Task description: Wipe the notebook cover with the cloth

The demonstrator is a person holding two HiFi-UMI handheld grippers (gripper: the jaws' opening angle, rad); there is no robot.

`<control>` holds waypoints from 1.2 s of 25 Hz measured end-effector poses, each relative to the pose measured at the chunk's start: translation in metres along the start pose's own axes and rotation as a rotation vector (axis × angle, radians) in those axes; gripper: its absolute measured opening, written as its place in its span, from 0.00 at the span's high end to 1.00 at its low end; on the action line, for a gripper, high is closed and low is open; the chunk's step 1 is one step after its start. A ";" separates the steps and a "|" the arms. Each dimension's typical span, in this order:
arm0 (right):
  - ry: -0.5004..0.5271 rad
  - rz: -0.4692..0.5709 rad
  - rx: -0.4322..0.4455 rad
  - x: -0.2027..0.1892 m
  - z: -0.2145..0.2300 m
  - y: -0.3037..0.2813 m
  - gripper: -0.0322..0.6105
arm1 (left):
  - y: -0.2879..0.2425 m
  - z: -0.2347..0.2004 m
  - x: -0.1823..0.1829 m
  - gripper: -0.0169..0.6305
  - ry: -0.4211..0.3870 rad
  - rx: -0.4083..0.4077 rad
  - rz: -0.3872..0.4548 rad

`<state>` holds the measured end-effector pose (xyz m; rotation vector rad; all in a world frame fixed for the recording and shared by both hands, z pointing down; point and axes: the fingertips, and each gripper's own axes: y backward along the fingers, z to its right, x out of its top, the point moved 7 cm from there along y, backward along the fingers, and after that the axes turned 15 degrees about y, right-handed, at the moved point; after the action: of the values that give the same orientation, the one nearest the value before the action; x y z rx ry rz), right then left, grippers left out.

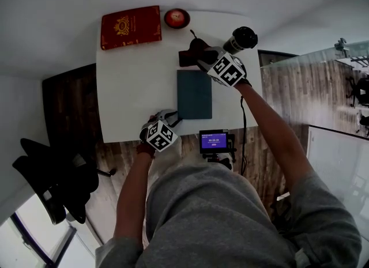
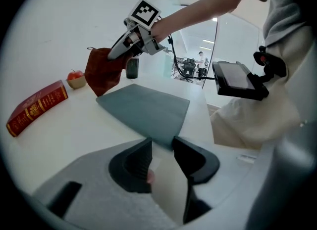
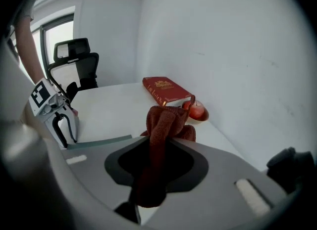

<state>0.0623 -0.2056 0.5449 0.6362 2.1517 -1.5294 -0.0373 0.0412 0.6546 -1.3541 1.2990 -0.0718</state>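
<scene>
Head view: white table (image 1: 132, 88). The dark teal notebook (image 1: 194, 94) lies flat near the table's middle, closed. The right gripper (image 1: 200, 54) sits just past the notebook's far edge, a dark red cloth (image 1: 189, 59) bunched at its tip. The left gripper (image 1: 170, 116) is at the notebook's near left corner. A red book (image 1: 131, 27) and an apple (image 1: 177, 18) in a small dish lie at the far edge, well apart from the notebook. A black cup (image 1: 242, 39) stands beside the right gripper. A small screen (image 1: 214, 141) sits off the near edge.

Left gripper view: jaws apart, nothing clamped. The notebook's near corner points into the gap between the tips; contact cannot be judged. White table shows through the gap. Across the notebook, the cloth hangs from the right gripper, its lower end by the far corner; whether it touches the cover is unclear.

Right gripper view: jaws clenched on the cloth, which bulges out beyond the tips in a folded wad. A strip of the notebook's edge shows at lower left. An office chair (image 3: 74, 58) stands beyond the table.
</scene>
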 end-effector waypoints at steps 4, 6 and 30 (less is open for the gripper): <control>-0.043 -0.035 0.095 -0.014 -0.016 -0.013 0.78 | 0.000 0.000 0.000 0.75 0.004 -0.005 -0.005; -0.051 -0.078 0.158 -0.026 -0.030 -0.025 0.78 | 0.000 0.000 -0.001 0.75 0.004 -0.003 -0.005; -0.024 -0.154 0.301 -0.039 -0.072 -0.046 0.80 | 0.000 0.000 -0.001 0.75 0.002 -0.003 -0.003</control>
<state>0.0618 -0.1552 0.6241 0.5524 2.0091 -1.9558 -0.0380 0.0417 0.6549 -1.3587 1.2993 -0.0737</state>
